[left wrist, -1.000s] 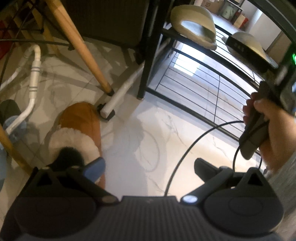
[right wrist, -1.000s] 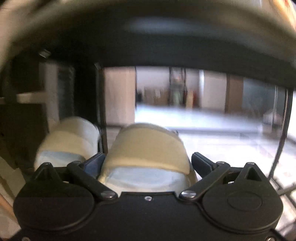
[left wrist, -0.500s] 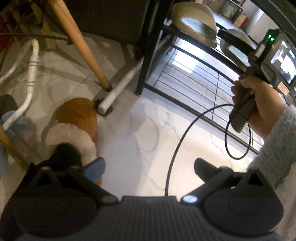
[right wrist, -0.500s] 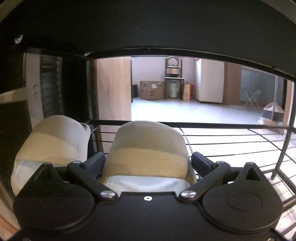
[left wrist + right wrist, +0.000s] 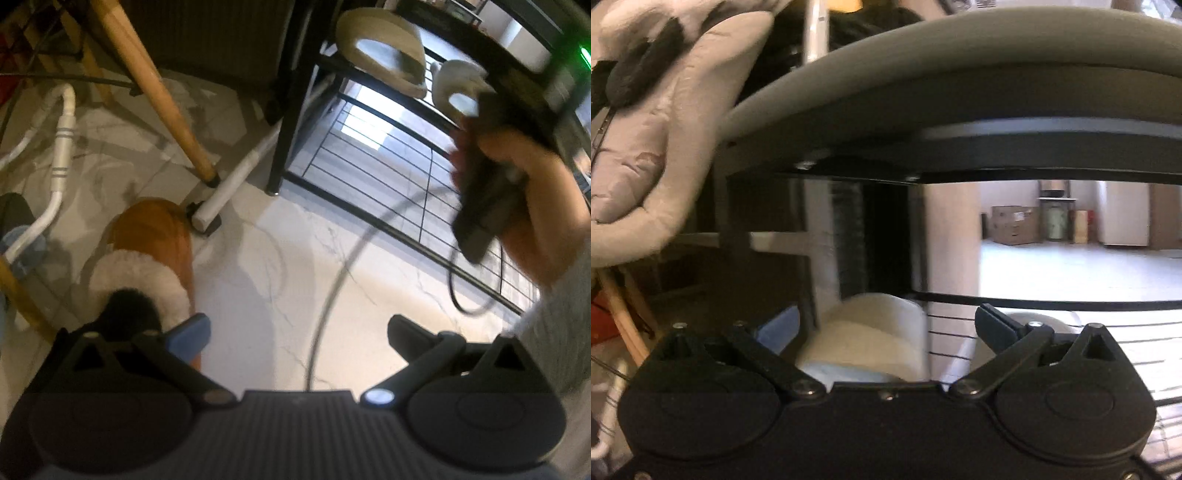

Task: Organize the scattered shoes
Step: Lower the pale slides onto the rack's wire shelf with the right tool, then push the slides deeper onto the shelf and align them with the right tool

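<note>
A brown slipper [image 5: 147, 236] with white fur lining lies on the marble floor, just ahead of my left gripper's blue left finger. My left gripper [image 5: 295, 332] hangs open over bare floor with nothing between its fingers. Two cream slides [image 5: 380, 55] [image 5: 458, 88] sit side by side on the black wire rack shelf [image 5: 388, 147]. A hand [image 5: 524, 184] holds the right gripper in front of that rack. In the right wrist view my right gripper [image 5: 886, 328] is open, facing one cream slide [image 5: 871, 332] on the shelf. The other slide [image 5: 1045, 321] shows behind the right finger.
A wooden chair leg [image 5: 159, 92], a white pipe [image 5: 61, 147] and a white tube [image 5: 240, 177] stand around the brown slipper. A black cable [image 5: 332, 288] hangs across the floor. A grey padded jacket [image 5: 646, 147] hangs left of the rack, under its grey top board [image 5: 960, 74].
My right gripper has drawn back from the shelf and shifted left, leaving the slide it straddled resting on the rack. The left gripper has barely moved.
</note>
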### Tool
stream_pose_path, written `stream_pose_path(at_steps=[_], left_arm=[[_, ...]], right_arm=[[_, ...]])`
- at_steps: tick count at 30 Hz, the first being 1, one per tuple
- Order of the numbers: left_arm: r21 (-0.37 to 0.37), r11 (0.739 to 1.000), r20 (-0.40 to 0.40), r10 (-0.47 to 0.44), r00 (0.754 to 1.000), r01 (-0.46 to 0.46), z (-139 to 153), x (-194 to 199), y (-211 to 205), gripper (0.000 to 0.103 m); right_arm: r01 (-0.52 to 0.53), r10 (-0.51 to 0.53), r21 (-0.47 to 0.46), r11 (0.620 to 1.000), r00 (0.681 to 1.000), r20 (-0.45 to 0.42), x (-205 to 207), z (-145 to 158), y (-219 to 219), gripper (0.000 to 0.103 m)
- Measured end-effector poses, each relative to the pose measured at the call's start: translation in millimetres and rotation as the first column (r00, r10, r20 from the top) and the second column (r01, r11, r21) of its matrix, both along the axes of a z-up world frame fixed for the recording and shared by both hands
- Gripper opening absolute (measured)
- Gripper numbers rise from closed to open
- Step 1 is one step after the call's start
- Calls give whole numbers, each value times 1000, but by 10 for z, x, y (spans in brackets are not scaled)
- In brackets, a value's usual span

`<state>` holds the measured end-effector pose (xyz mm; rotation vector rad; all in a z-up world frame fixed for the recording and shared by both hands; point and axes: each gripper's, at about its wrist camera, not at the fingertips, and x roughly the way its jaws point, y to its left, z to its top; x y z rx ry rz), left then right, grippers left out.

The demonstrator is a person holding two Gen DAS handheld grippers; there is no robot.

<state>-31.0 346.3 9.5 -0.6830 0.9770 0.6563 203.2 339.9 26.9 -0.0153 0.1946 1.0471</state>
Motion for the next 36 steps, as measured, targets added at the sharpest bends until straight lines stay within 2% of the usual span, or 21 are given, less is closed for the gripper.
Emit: stream_pose_path(at_steps=[2,5,7,8,10,15,20,23,26,34,36], left_arm=[[-5,1000,6,8,1000,-8,4,-17,17,102],[-35,999,11,12,1000,-12,-9,-30,40,102],[-53,999,14,8,1000,-8,-17,-31,42,102],[-58,998,16,5,1000,-4,-18,-30,40,102],[-61,998,20,-2,1000,4,-10,-30,28,102],[-61,998,20,9,1000,-7,0,-53,27,102],[-65,998,24,20,1000,-18,6,-68,38,102],[-60,998,29,15,999,-13,29,-64,26,102],[-62,998,30,12,999,-10,34,-60,23,102],[-76,997,31,20,999,-17,33,-73,37,102],[-74,997,34,14,999,-12,41,-67,25,102]], right_arm=[[-3,2,-40,999,1000,-28,16,18,157,103],[32,-40,-150,988,998,-48,81,-2,433,103],[58,-82,-230,971,992,-94,193,-46,597,103],[57,-87,-241,969,989,-117,237,-62,635,103],[52,-95,-238,970,980,-174,314,-77,702,103],[64,-107,-248,967,981,-164,298,-63,757,101],[174,-191,-197,965,979,-71,121,-101,601,100],[265,-281,-160,951,956,-85,93,-137,493,100],[317,-336,-168,933,937,-96,105,-180,521,101],[276,-301,-146,950,932,-202,294,-270,544,103],[250,-266,-107,962,946,-185,234,-238,458,103]])
